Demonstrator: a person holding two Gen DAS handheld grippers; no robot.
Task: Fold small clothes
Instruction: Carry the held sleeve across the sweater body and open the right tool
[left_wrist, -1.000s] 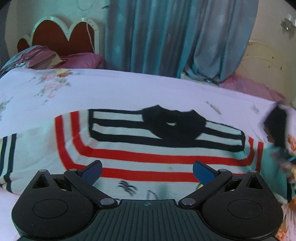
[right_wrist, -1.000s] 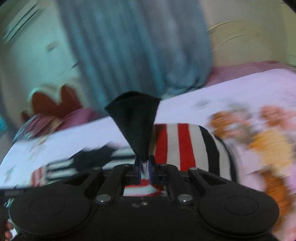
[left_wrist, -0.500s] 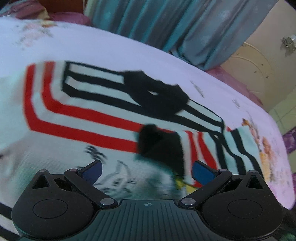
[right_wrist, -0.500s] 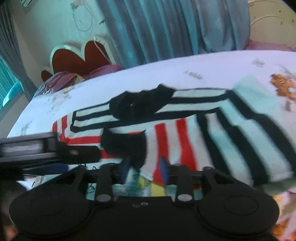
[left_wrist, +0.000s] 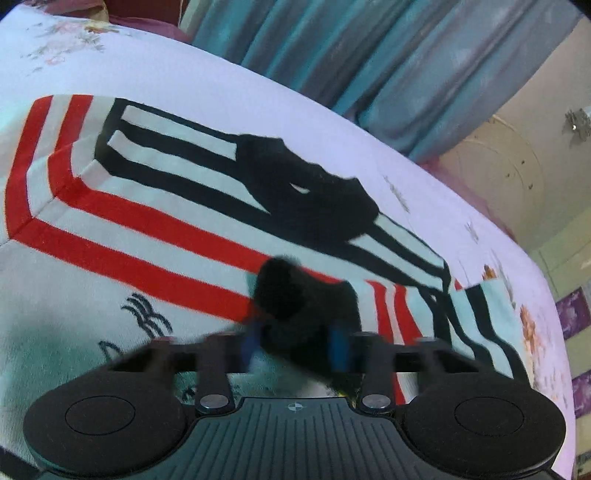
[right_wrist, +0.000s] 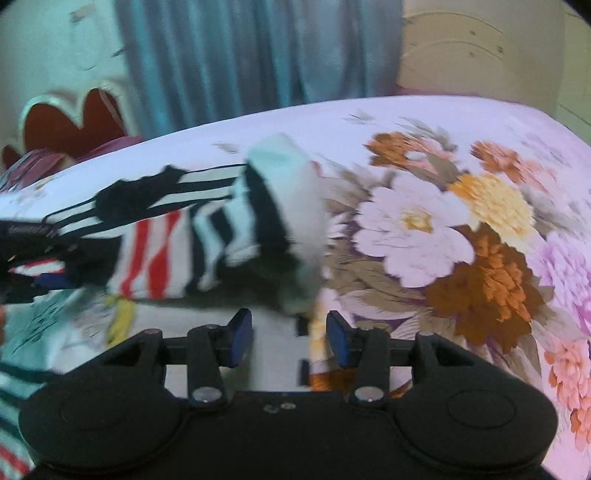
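while the striped sweater (left_wrist: 155, 236) lies spread flat on the bed (left_wrist: 229, 85), the left wrist view looks down across its chest, black collar (left_wrist: 306, 184) toward the far side, near the curtain (left_wrist: 369, 55).
- the right sleeve is folded in over the chest; its black cuff (left_wrist: 310, 314) sits at the tip of the left gripper (left_wrist: 293, 341).
- left fingers (left_wrist: 248, 341) are motion-blurred and closing, with the cuff between them. they look nearly pressed together on it, though the blur hides the actual contact.
- the sleeve's long axis runs from the cuff away to the right, toward the shoulder.

right wrist view:
- the right gripper (right_wrist: 290, 338) hovers low over the sweater's right edge, where white knit meets the floral bedspread (right_wrist: 461, 221).
- right fingers (right_wrist: 240, 338) are spread and opening. fabric lies below the gap, nothing is pinched.
- the folded sleeve (right_wrist: 229, 229) lies ahead and to the left of these fingers, bunched at the shoulder fold. the left gripper shows dark at the left edge, on the cuff end.

judgement: the cuff is the left hand's to handle; it lies directly at the left fingers, while the right ones sit off the sleeve near its shoulder end. the next move likely turns on carrying or settling the cuff along that sleeve axis.
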